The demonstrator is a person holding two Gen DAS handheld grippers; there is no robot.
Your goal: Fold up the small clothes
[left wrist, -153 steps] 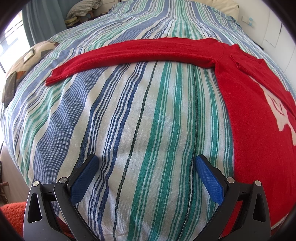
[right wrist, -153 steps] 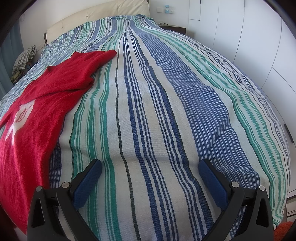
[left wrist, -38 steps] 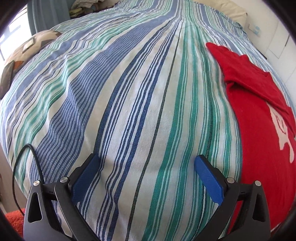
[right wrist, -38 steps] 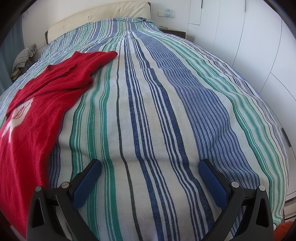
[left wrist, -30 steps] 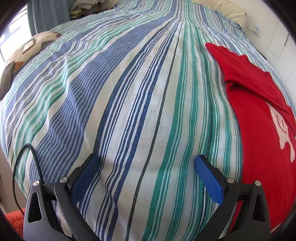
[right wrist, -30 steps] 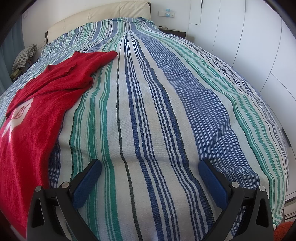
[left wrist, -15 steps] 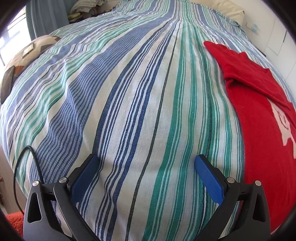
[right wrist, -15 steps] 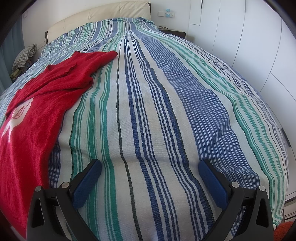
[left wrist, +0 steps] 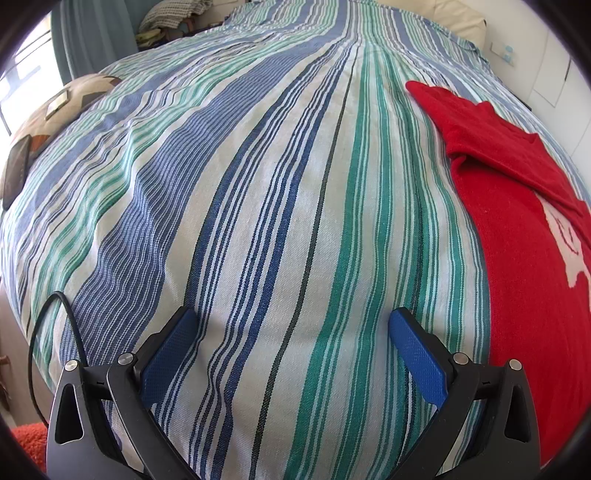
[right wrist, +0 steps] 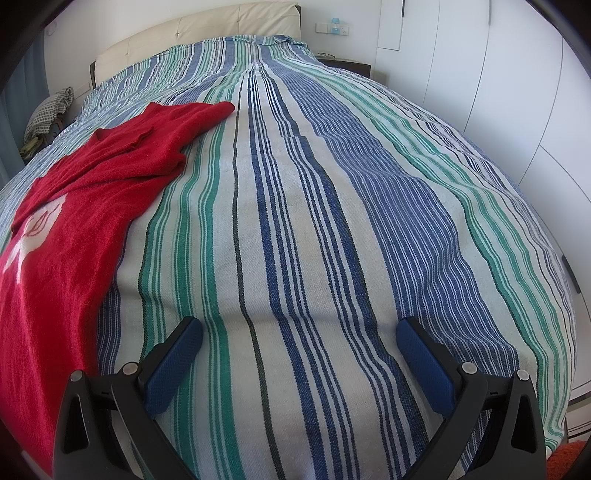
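Red sweater (left wrist: 517, 229) lies flat on the bed w/ striped blue/green/white cover (left wrist: 280, 192); white motif on its front, both sleeves folded in across the chest, the top end reaching toward the headboard (right wrist: 207, 33). In left wrist view it's off to the right of the left gripper (left wrist: 291, 325); in right wrist view it's to the left of the right gripper (right wrist: 299, 332), so the garment sits betw. the two. Both grippers wide apart, blue pads (left wrist: 166, 354) empty, hovering over bare striped cover near the foot of the bed, neither touching the sweater. Black cable (left wrist: 48, 325) loops by left gripper. Patterned cushion (left wrist: 55, 110) at far left edge; white wardrobe doors (right wrist: 498, 81) on the right side of the room
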